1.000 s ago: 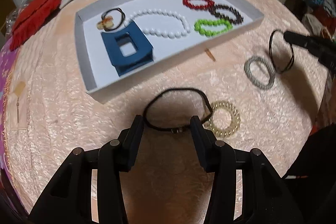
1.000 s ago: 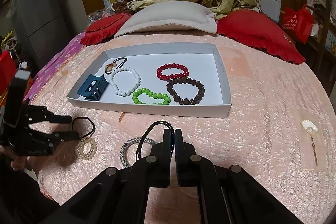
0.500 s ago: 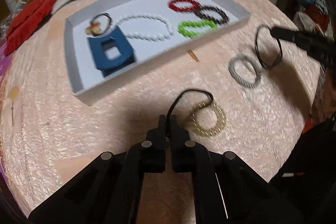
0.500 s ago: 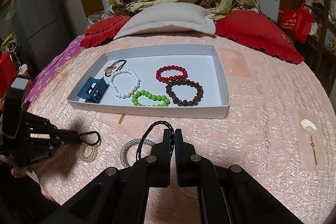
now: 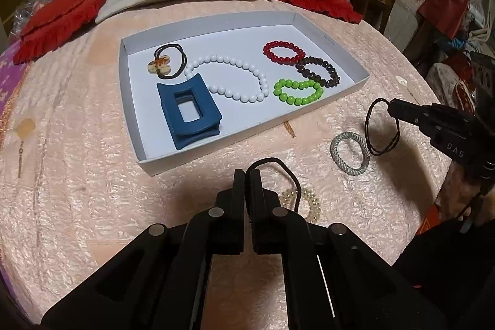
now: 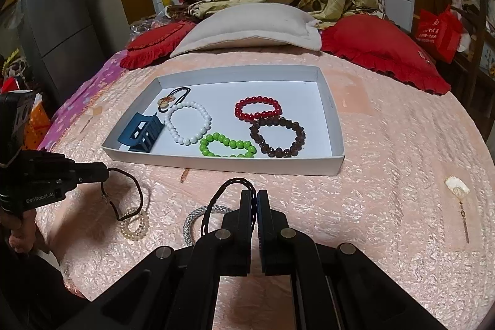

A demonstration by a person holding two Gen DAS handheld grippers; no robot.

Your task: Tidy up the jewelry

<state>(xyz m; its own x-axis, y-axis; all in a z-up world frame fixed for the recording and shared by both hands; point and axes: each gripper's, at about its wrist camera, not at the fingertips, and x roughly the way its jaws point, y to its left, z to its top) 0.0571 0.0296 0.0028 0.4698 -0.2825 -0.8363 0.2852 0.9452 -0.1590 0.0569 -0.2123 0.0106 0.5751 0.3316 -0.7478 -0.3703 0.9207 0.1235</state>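
A white tray [image 5: 359, 68] [image 6: 335, 126] on the pink bedspread holds a blue hair claw [image 5: 188, 113], a white bead bracelet [image 5: 235, 76], red [image 5: 283, 51], dark brown [image 5: 318, 71] and green [image 5: 297, 92] bead bracelets and a hair tie with a charm [image 5: 164, 64]. My left gripper [image 5: 247, 175] [image 6: 103, 173] is shut on a thin black hair tie [image 5: 287, 175] [image 6: 136, 197], lifted above a gold spiral hair tie [image 5: 311, 203] [image 6: 134, 225]. My right gripper [image 6: 256, 195] [image 5: 391, 107] is shut on a braided black cord loop [image 6: 216, 200] [image 5: 380, 129], held above a silver mesh bracelet [image 5: 349, 153] [image 6: 193, 218].
Red cushions [image 6: 383, 48] and a cream pillow [image 6: 250, 30] lie behind the tray. An earring with a shell [image 6: 458, 190] lies on the bedspread at the right. A small brown stick [image 5: 289, 129] lies by the tray's front wall.
My left gripper closed on the thin black hair tie and lifted it off the bedspread. My right gripper stayed shut on the braided loop, barely moving.
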